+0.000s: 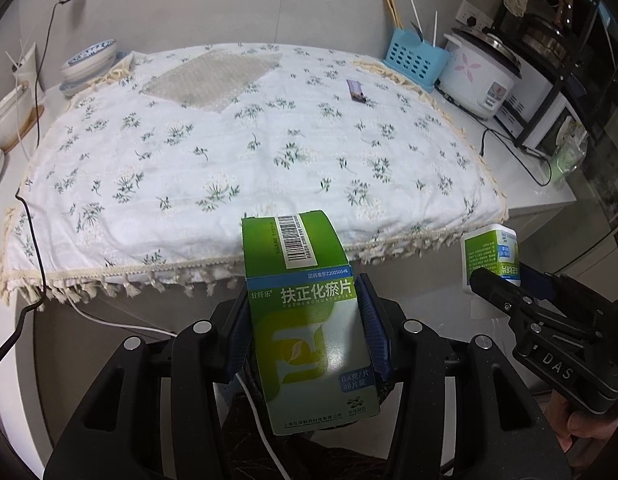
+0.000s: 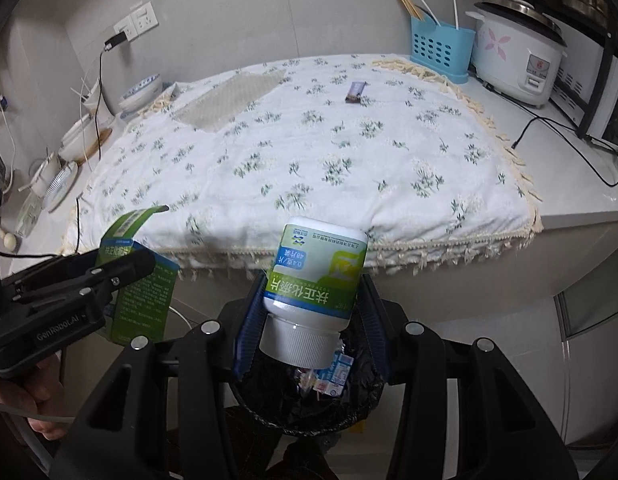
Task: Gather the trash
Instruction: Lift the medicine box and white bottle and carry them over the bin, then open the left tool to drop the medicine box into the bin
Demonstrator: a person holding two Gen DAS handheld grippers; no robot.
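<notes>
Trash: we see two pieces in hand, a green cardboard box (image 1: 309,312) and a white plastic bottle (image 2: 315,280), both carrying the same medicine label.
Box: our left gripper (image 1: 307,332) is clamped on its two long sides, about halfway up. The top flap with the barcode stands open, so we judge it empty, very light and easy to crush; the flat side walls are the right place to hold it.
Bottle: our right gripper (image 2: 313,320) holds it upside down, pads on the labelled body just above the ribbed white cap. We judge it stiff, light and a little slippery, so the straight body is a safer hold than the rounded shoulder.
Bin: a bin lined with a black bag (image 2: 269,384) sits below the counter edge, directly under the bottle, with small cartons and wrappers already inside. In the left view, dark bag shows beneath the box, so we think both pieces hang over it.
Still on the cloth: a floral tablecloth (image 1: 269,152) covers the counter; on it lie a sheet of bubble wrap (image 1: 213,76) at the far left and a small dark wrapper (image 1: 357,90) at the far right, well apart.
Next: we judge that opening both pairs of jaws should drop both pieces in.
</notes>
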